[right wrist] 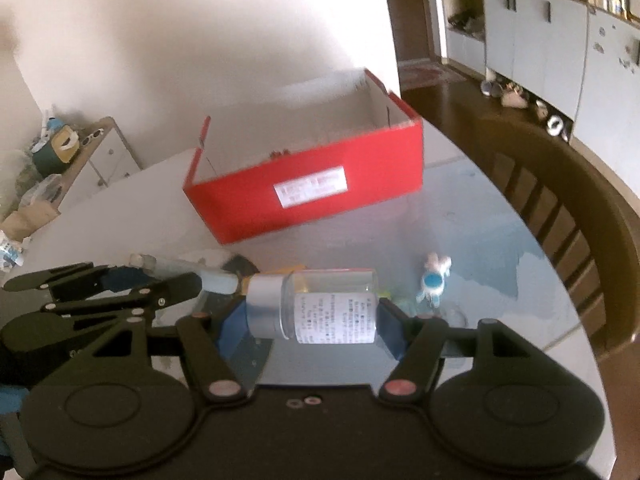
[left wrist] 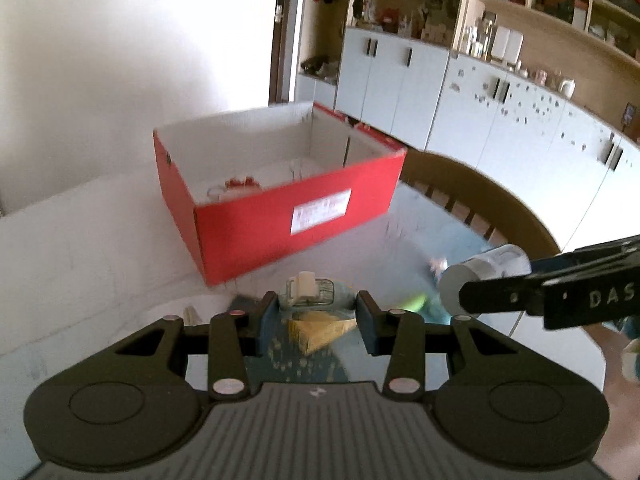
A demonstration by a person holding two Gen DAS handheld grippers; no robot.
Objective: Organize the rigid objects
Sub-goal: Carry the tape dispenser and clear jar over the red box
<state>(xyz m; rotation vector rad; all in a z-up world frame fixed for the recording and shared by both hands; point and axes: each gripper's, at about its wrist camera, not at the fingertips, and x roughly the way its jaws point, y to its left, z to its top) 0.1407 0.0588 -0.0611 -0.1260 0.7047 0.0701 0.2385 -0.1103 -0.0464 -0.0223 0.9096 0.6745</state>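
A red open box [left wrist: 280,216] with a white label stands on the table; it also shows in the right wrist view [right wrist: 312,188], with small items inside. My left gripper [left wrist: 318,314] is shut on a clear lidded container [left wrist: 310,294], held above a yellow wedge [left wrist: 320,330]. My right gripper [right wrist: 310,320] is shut on a clear jar with a silver cap [right wrist: 316,306], held sideways above the table. The jar [left wrist: 480,274] and right gripper also show in the left wrist view, at the right.
A small blue-and-white figurine [right wrist: 434,278] stands on the glass tabletop [right wrist: 500,248], right of the jar. A green object [left wrist: 416,304] lies near it. A wooden chair [right wrist: 560,208] stands at the table's right edge. White cabinets [left wrist: 500,120] line the far wall.
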